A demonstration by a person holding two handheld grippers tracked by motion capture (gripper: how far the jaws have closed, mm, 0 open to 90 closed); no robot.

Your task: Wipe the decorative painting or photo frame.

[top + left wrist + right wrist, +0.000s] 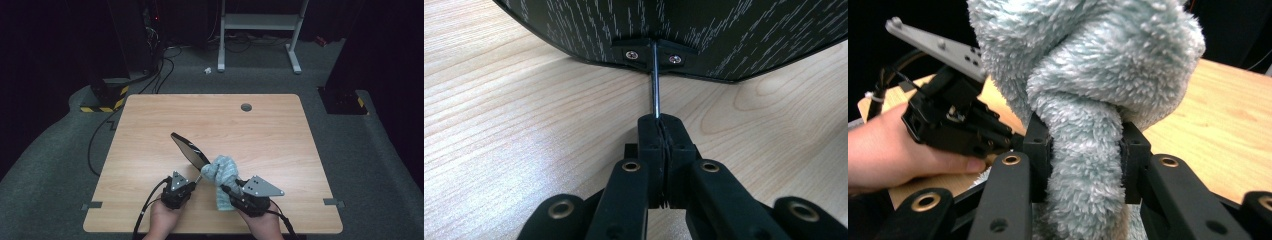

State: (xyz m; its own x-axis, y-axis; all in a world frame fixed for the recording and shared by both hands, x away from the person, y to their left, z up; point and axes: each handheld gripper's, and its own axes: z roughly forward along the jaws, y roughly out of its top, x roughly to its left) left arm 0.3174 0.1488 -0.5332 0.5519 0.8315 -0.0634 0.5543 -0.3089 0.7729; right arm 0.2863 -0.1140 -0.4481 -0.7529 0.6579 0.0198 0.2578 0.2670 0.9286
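Observation:
An oval hand mirror (189,148) with a dark speckled back (674,30) tilts up over the wooden table (260,135). Its thin metal stem (655,95) runs down into my left gripper (663,127), whose jaws are shut on it. In the high view the left gripper (194,182) sits near the front edge, just left of a fluffy light blue cloth (221,174). My right gripper (1087,150) is shut on a bunched fold of that cloth (1088,75), which bulges above the jaws. From above, the right gripper (226,191) holds the cloth against the mirror's lower end.
A round cable hole (246,107) lies at the table's far edge. Beyond the table stand a white metal frame (260,22) and a yellow-black striped base (102,102) with cables on the grey floor. A hand (888,150) holds the left gripper (948,125).

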